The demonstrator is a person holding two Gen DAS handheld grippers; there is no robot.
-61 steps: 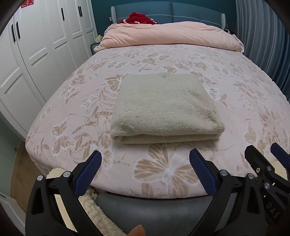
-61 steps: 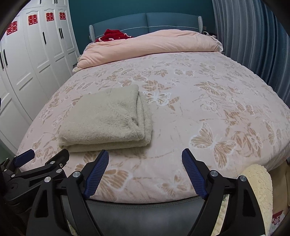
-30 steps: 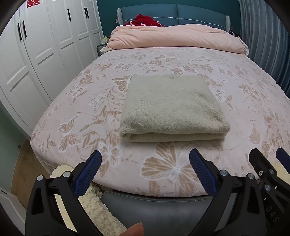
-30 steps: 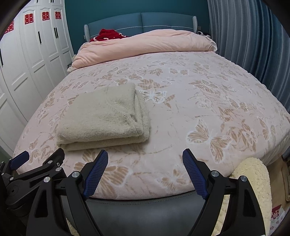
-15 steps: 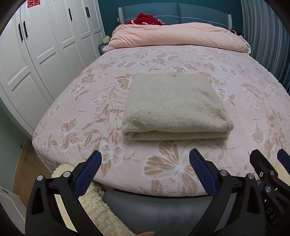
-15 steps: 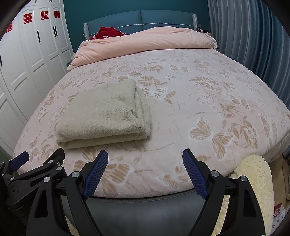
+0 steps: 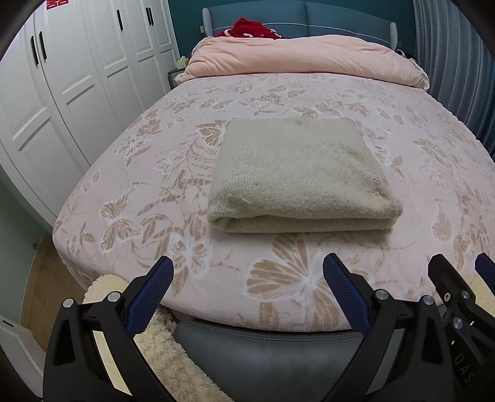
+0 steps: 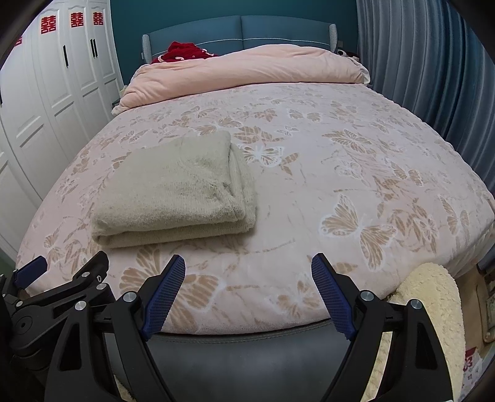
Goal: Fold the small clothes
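Note:
A beige knitted garment [image 7: 297, 176] lies folded into a thick rectangle on the pink butterfly-print bed [image 7: 148, 173]; in the right wrist view it [image 8: 173, 191] sits to the left. My left gripper [image 7: 247, 278] is open and empty, held off the bed's near edge just short of the garment. My right gripper [image 8: 247, 278] is open and empty, to the right of the garment. The left gripper also shows in the right wrist view's lower left [image 8: 62, 278], and the right gripper at the left wrist view's lower right edge [image 7: 464, 284].
A rolled pink duvet [image 7: 303, 58] and a red item [image 7: 250, 26] lie at the headboard. White wardrobes [image 7: 77, 77] stand left, grey curtains [image 8: 433, 68] right. A cream fluffy rug [image 8: 433, 309] lies on the floor by the dark bed frame [image 7: 272, 355].
Both grippers have shifted slightly, so the garment sits a little differently in view. The garment has not moved and both grippers stay open.

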